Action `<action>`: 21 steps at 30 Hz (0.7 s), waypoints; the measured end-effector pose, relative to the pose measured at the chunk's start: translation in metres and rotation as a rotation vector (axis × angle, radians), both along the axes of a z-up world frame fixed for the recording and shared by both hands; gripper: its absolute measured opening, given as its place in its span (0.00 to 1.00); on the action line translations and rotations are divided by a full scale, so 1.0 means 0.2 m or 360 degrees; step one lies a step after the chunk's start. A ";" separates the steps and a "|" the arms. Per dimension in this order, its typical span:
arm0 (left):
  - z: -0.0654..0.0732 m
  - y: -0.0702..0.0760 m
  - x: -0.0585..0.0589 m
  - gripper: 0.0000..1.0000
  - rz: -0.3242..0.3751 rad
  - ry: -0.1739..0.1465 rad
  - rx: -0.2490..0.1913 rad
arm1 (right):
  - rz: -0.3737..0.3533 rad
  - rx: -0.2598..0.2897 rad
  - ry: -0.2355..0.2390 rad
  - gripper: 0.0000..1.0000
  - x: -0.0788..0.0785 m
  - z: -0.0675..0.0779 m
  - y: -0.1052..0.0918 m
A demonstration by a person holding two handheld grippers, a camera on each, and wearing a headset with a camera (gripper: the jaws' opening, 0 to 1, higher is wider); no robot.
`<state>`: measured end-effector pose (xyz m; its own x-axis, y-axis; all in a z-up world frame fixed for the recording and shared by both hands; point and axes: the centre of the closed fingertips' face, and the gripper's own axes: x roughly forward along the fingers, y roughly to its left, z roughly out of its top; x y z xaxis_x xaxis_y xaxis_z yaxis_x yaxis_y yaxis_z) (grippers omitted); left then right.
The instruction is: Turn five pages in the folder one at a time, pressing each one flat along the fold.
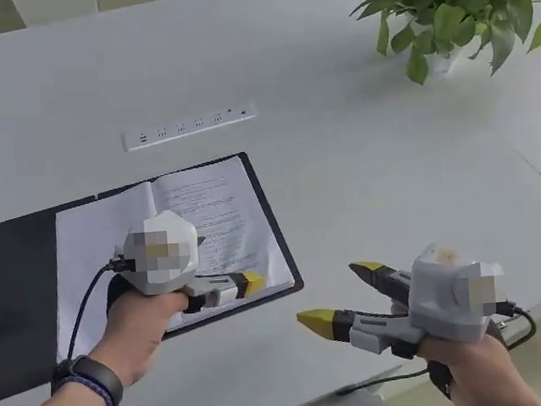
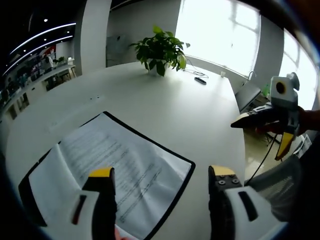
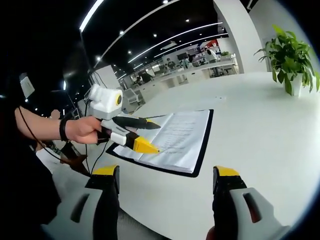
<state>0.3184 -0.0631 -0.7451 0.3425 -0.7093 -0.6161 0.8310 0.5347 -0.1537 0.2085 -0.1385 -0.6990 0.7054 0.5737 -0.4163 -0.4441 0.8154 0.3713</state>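
Left gripper (image 2: 161,172), fingers spread and empty, hung over the open folder (image 2: 125,165), which lay flat beneath and ahead of them. This was placed, in my judgement, to lift the right page. Right gripper (image 1: 342,294), fingers also apart and empty, hung clear of the folder's edge, free to press.

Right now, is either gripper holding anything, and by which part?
Nothing is held. The left gripper is open over the folder; the right gripper is open over the table beside it.
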 end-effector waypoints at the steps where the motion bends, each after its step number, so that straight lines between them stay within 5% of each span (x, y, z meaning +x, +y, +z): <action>1: -0.02 -0.01 0.01 0.75 -0.0001 0.0004 0.0009 | 0.0006 0.0005 0.0006 0.76 0.00 -0.01 0.00; 12: -0.17 -0.13 0.06 0.74 0.0072 0.0048 0.0060 | 0.0070 0.0008 0.0053 0.75 -0.01 -0.04 0.01; 21: -0.29 -0.15 0.07 0.74 0.0138 -0.0004 0.0190 | 0.0127 0.0008 0.0084 0.74 0.01 -0.07 0.02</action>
